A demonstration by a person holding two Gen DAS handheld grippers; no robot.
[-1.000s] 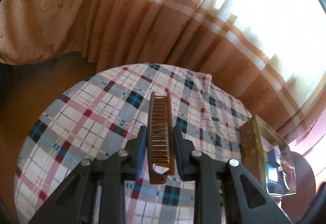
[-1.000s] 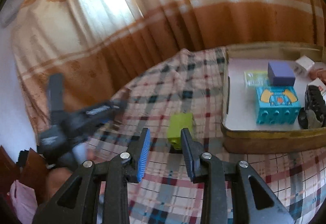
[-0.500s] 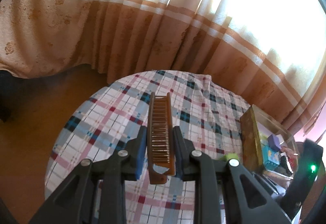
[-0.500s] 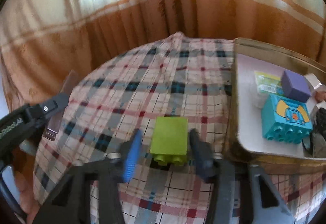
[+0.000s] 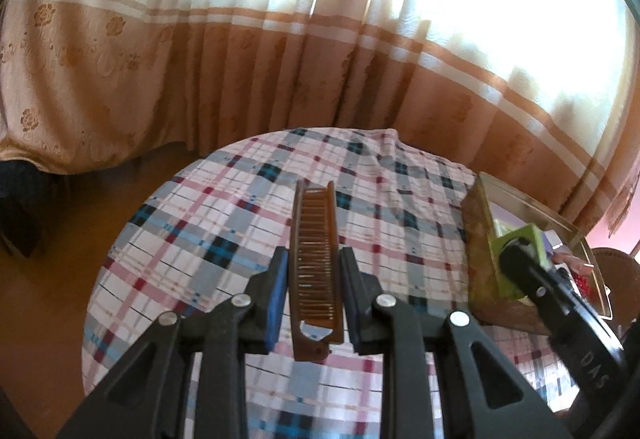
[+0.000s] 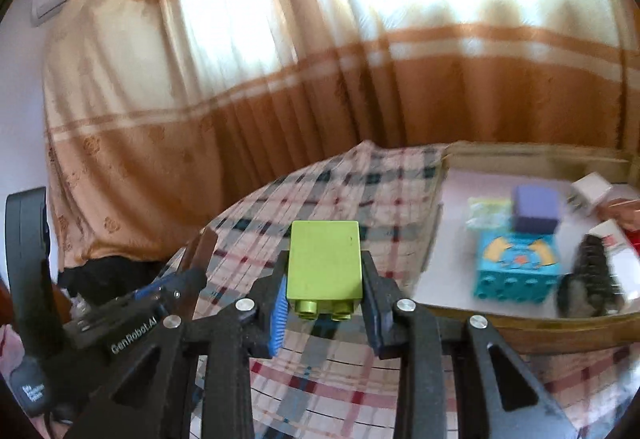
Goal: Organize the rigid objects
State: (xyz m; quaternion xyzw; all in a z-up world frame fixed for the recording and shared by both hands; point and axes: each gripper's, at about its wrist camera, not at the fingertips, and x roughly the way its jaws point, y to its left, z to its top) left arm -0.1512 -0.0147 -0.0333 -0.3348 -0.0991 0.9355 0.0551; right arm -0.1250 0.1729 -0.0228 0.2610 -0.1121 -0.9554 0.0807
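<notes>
In the left wrist view a brown comb (image 5: 314, 259) stands on edge, with my left gripper (image 5: 314, 279) shut on it above the plaid tablecloth (image 5: 208, 239). My right gripper (image 6: 324, 283) is shut on a lime green toy block (image 6: 324, 261), held clear of the cloth, studs toward the camera. A gold-rimmed tray (image 6: 442, 175) lies just to its right. The left wrist view shows the same block (image 5: 524, 239) at the tray's near wall (image 5: 478, 239). At the left of the right wrist view is the left gripper (image 6: 188, 271) with the comb (image 6: 202, 249).
In the tray lie a purple block (image 6: 536, 207), a teal printed block (image 6: 516, 271), a black ridged item (image 6: 592, 275), a white plug (image 6: 590, 191) and a white box (image 6: 612, 243). Curtains (image 5: 280, 71) hang close behind the round table. Brown floor (image 5: 60, 279) lies to the left.
The green block has risen off the cloth in my right gripper. My left gripper, still holding the comb, has swung right, bringing the tray and right gripper into its view.
</notes>
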